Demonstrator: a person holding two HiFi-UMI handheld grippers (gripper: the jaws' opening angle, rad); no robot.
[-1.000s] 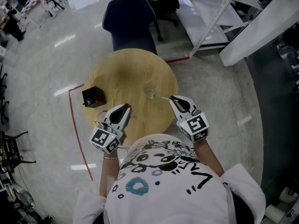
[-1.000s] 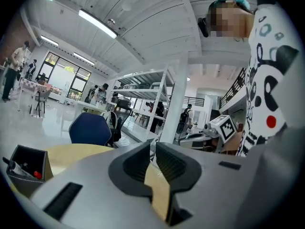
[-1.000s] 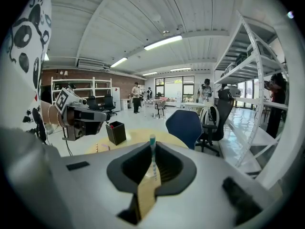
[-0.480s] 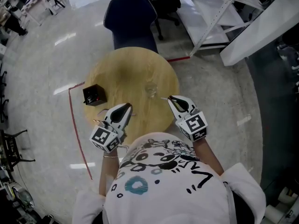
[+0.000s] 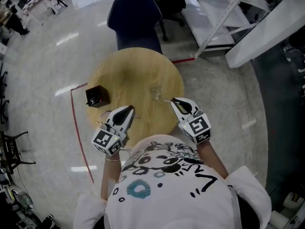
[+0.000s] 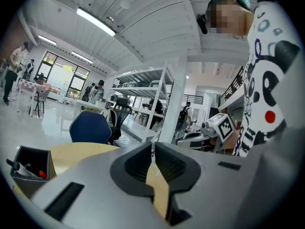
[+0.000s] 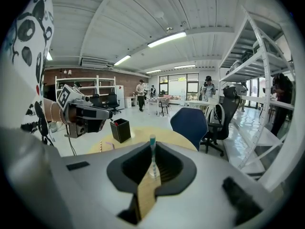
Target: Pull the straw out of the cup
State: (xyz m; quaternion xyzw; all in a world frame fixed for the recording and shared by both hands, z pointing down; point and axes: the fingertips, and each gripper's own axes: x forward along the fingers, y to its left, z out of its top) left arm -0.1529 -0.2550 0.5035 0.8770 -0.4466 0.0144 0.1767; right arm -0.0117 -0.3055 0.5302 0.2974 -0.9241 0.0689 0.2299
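Note:
A clear cup (image 5: 154, 93) stands near the middle of the round wooden table (image 5: 128, 73). In the right gripper view a striped straw (image 7: 152, 140) with a teal tip stands upright in the cup (image 7: 153, 170), seen through the slit between the jaws. My right gripper (image 5: 174, 100) (image 7: 152, 149) points at the cup from a short way to its right, jaws shut, holding nothing. My left gripper (image 5: 129, 109) (image 6: 153, 147) hovers over the table's near left part, also shut and empty.
A black box (image 5: 96, 97) (image 7: 120, 129) with pens stands at the table's left edge. A loose striped straw (image 7: 101, 146) lies on the table near it. A blue chair (image 5: 136, 23) stands behind the table, white shelving (image 5: 214, 13) to the right.

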